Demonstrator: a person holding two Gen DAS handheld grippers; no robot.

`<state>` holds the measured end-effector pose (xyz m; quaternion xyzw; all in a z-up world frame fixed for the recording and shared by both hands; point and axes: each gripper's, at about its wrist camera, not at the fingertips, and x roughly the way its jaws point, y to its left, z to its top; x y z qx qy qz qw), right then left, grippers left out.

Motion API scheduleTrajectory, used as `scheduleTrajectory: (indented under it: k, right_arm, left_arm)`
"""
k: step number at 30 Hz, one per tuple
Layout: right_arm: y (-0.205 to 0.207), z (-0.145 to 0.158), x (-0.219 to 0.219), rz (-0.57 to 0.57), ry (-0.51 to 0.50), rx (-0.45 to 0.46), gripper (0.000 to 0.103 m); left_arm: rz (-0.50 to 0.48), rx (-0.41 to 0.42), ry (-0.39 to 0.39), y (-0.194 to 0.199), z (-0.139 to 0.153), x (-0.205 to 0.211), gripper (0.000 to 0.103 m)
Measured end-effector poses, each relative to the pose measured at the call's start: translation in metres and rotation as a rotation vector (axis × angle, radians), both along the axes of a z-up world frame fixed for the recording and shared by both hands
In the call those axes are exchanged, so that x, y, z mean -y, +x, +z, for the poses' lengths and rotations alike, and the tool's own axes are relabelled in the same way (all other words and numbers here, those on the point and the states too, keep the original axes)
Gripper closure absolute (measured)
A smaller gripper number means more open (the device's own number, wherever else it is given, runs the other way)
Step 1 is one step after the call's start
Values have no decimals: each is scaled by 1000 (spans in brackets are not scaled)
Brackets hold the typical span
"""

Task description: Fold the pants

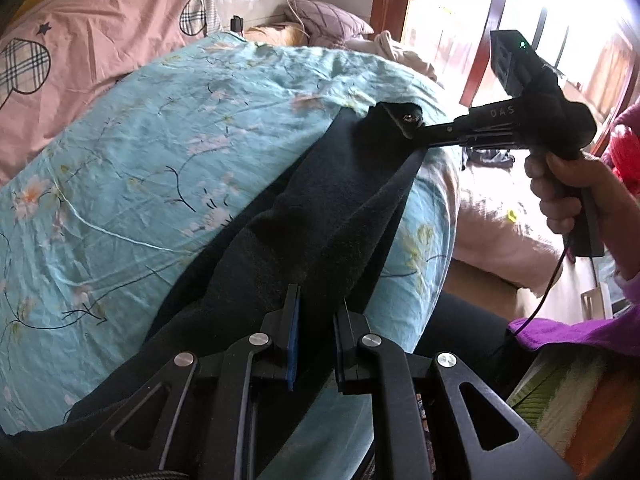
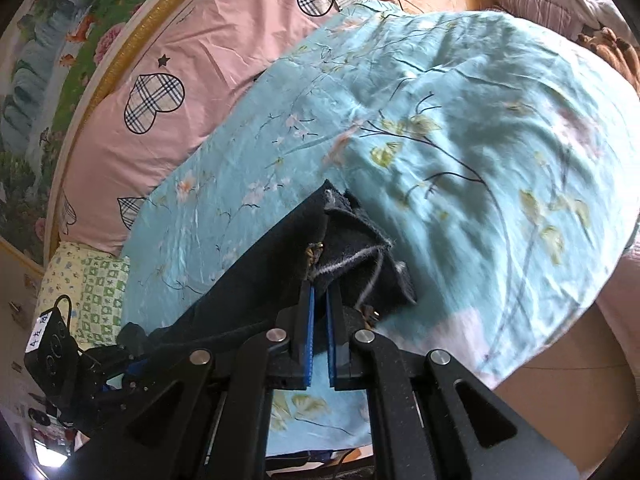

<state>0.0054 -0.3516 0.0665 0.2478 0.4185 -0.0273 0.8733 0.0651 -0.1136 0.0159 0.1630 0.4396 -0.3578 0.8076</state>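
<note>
Dark navy pants [image 1: 304,216] stretch in a taut band above the blue floral bedspread [image 1: 132,168]. My left gripper [image 1: 318,300] is shut on the near end of the pants. My right gripper [image 1: 404,120], seen at the far end in the left wrist view, is shut on the waistband corner. In the right wrist view my right gripper [image 2: 320,292] pinches the waistband of the pants [image 2: 352,236], whose grey lining shows. My left gripper's body [image 2: 80,360] shows at lower left there, its tips hidden.
A pink pillow with plaid hearts [image 1: 80,52] lies at the far left of the bed. A purple pillow and beige clothes [image 1: 360,36] lie at the head. The bed edge [image 1: 440,216] drops off at right. A framed floral painting [image 2: 60,60] hangs behind.
</note>
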Motion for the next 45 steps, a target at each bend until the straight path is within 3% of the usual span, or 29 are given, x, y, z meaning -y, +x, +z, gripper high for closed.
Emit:
scheduleTrajectory:
  k: [5, 7, 9, 11, 16, 23, 30, 39, 45]
  right_arm:
    - [0, -24, 6, -39, 36, -104, 96]
    - [-1, -27, 6, -49, 40, -130, 91]
    - [-5, -22, 6, -64, 31, -130, 71]
    - [-12, -11, 7, -84, 10, -102, 61]
    - [-22, 14, 1, -85, -18, -5, 60]
    - [-5, 20, -44, 47, 7, 58, 60]
    - [26, -3, -106, 248, 83, 21, 60]
    - [53, -18, -168, 462, 82, -25, 60]
    - [66, -27, -196, 545, 78, -49, 60]
  left_arm:
    - [19, -47, 20, 3, -22, 2, 83]
    - [32, -52, 6, 2, -23, -2, 79]
    - [49, -59, -19, -1, -21, -7, 72]
    - [77, -58, -48, -3, -16, -15, 61]
    - [185, -47, -98, -9, -1, -39, 58]
    - [417, -31, -138, -20, 12, -94, 50]
    - [636, -45, -181, -26, 16, -159, 47]
    - [891, -60, -193, -25, 20, -242, 45]
    - [1027, -91, -211, -14, 22, -287, 42]
